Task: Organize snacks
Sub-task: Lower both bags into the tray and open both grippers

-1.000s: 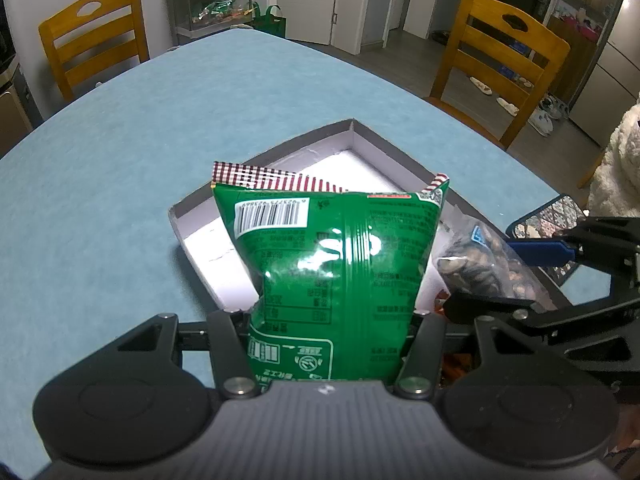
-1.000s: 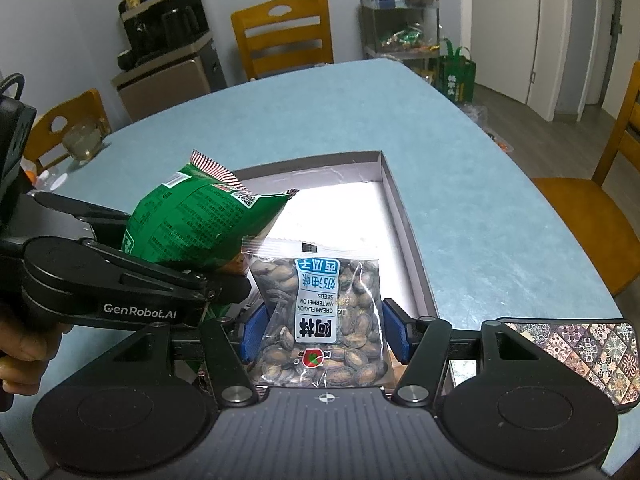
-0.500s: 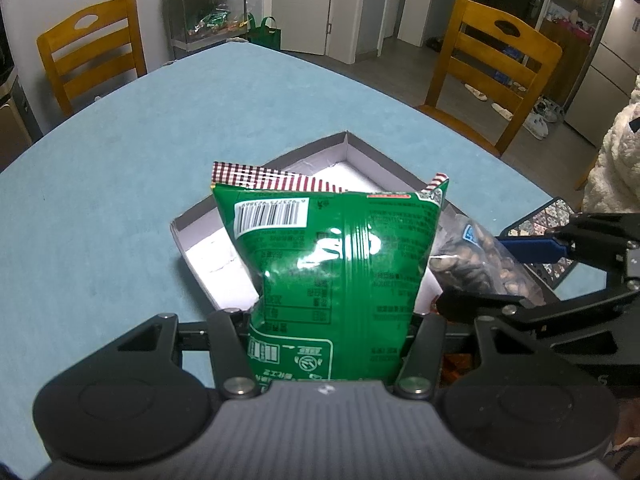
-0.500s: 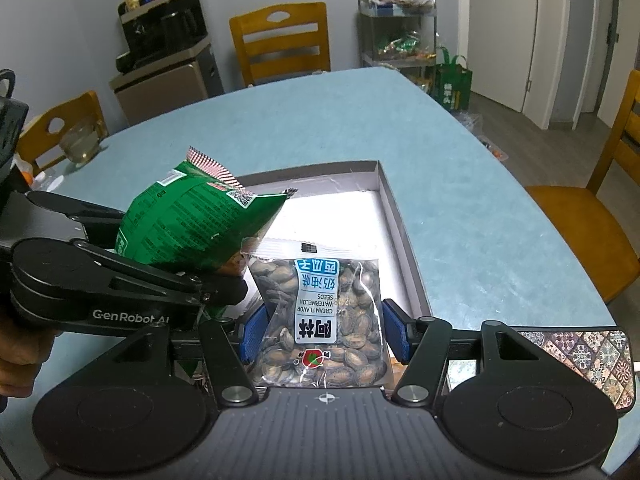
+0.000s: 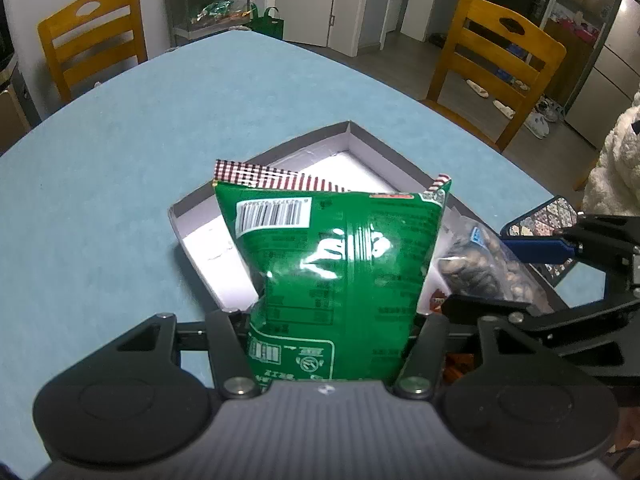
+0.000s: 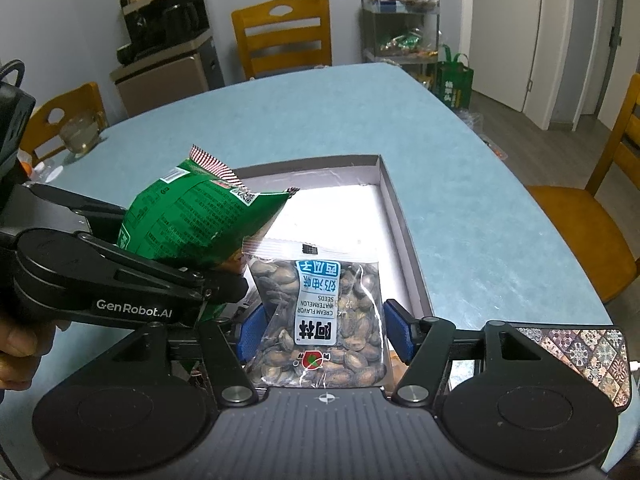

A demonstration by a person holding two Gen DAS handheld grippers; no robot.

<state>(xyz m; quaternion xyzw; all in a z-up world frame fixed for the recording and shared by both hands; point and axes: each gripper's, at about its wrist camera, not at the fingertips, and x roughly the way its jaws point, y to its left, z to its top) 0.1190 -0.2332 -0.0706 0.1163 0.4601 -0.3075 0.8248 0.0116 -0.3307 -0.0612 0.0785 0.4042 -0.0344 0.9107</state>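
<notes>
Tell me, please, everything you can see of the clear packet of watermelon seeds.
The packet of watermelon seeds is a small clear plastic bag full of dark striped seeds, with a blue-and-white label reading "cream flavor watermelon seeds". It stands on end between the blue pads of the right gripper, whose jaws are opening, at the box's near edge beside the green bag.

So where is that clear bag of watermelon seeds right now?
In the right wrist view the watermelon seed bag sits between the opening right gripper, over the near end of the open box, beside the green snack bag.
</notes>
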